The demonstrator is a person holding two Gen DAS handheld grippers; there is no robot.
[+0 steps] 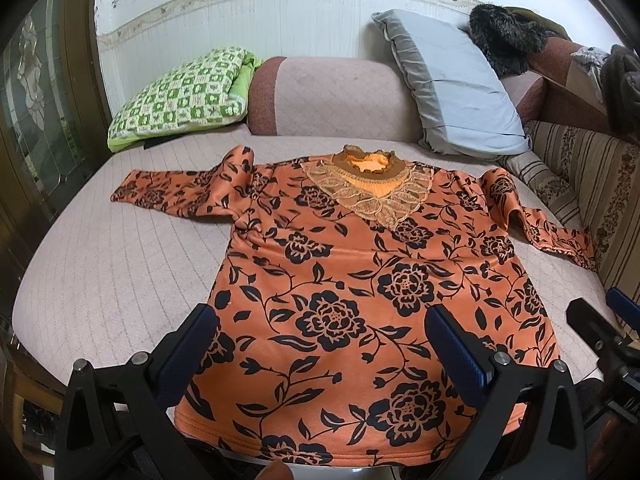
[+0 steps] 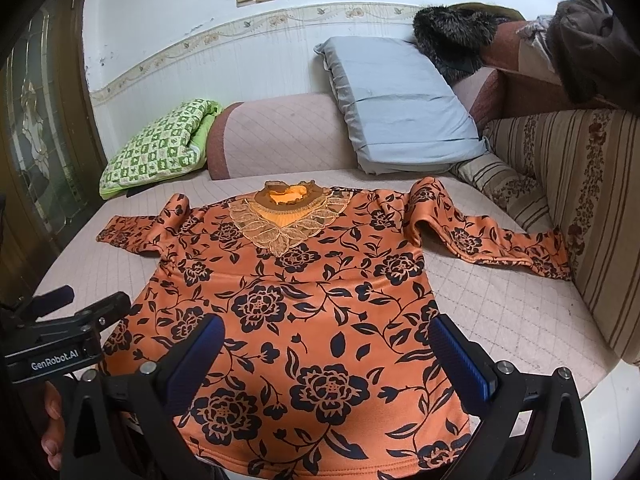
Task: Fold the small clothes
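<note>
Both claws, left and right, hover open above the flat orange blouse; best pinch each sleeve cleanly first.

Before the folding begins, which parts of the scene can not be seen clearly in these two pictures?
- The hem of the orange floral top: in both wrist views the left tongs and right tongs, both open, cover parts of it.
- The back of the top: it lies face up on the sofa seat.
- The end of the top's sleeve at the striped sofa back: whether it touches is unclear.
</note>
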